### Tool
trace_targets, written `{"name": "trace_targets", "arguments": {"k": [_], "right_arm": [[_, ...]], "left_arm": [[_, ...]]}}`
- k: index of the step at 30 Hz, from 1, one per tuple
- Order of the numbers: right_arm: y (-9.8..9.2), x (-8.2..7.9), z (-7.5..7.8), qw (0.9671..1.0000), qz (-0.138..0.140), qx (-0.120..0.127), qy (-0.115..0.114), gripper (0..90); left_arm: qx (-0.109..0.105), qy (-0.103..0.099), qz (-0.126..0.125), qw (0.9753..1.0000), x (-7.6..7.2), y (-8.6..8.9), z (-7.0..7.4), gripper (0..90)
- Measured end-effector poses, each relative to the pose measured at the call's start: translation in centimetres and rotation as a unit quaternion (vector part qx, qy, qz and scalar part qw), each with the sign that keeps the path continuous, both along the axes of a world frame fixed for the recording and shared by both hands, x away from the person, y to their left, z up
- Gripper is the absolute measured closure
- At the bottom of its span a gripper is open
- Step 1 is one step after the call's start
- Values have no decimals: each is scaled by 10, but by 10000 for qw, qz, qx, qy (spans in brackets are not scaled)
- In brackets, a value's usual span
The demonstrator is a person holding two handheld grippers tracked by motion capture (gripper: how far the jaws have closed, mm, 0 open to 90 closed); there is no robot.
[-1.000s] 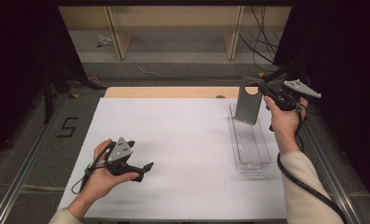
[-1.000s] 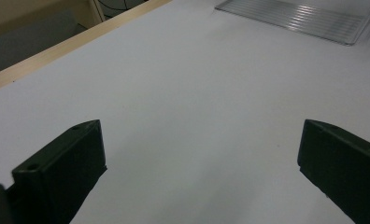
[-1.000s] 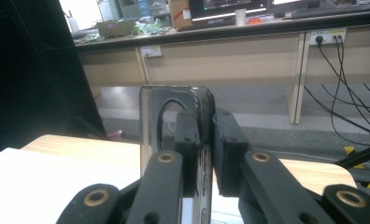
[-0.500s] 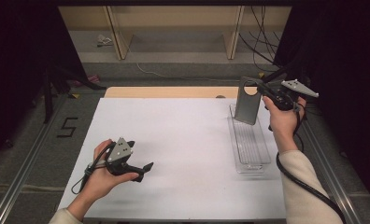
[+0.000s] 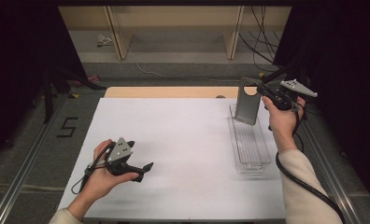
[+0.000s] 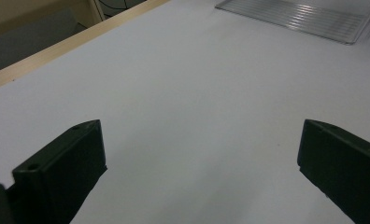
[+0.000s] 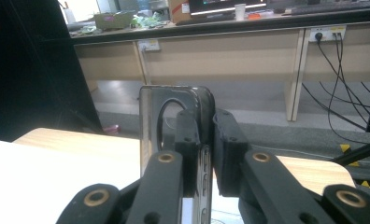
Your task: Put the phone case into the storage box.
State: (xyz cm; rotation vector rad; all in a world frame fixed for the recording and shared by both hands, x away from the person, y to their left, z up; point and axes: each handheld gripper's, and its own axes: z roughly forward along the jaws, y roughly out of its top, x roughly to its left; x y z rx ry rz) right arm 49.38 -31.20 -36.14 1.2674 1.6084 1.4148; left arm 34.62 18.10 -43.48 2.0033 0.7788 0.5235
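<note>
At the far right of the surface, right tool: my right tool (image 5: 260, 90) was clenched on the upper edge of a grey metal plate (image 5: 246, 106), near its round hole.
Right tool, own view: both jaws pressed flat against the grey metal plate (image 7: 174, 112), one on each face; the plate stood upright, edge-on to the camera.
Grey metal plate, position: it hung upright with its lower edge over the far end of the clear ridged tray (image 5: 251, 148); I could not tell whether it touched the tray.
Clear ridged tray: it lay lengthwise along the right side of the white surface (image 5: 183, 140), running from far to near.
Left tool: my left tool (image 5: 147, 166) rested low at the near left of the surface, released and holding nothing, well apart from the tray.
Left tool, own view: the jaws stood wide apart over bare white surface (image 6: 197, 107), with the clear ridged tray (image 6: 295, 18) at the top edge.
Hands: my right hand (image 5: 282, 119) gripped its tool from below; my left hand (image 5: 101, 175) lay on the surface.
</note>
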Motion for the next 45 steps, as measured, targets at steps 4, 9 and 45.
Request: {"name": "trace_targets", "arguments": {"k": [4,9,45], "right_arm": [[0,1,-1,10000,4,-32,-2,823],[1,2,-1,10000,0,-35,23,823],[6,21,-11,9991,20,-306,294,822]], "left_arm": [[-5,-5,7,10000,0,0,0,6],[-18,-5,10,10000,0,0,0,6],[-57,30,-8,10000,1,0,0,11]]}}
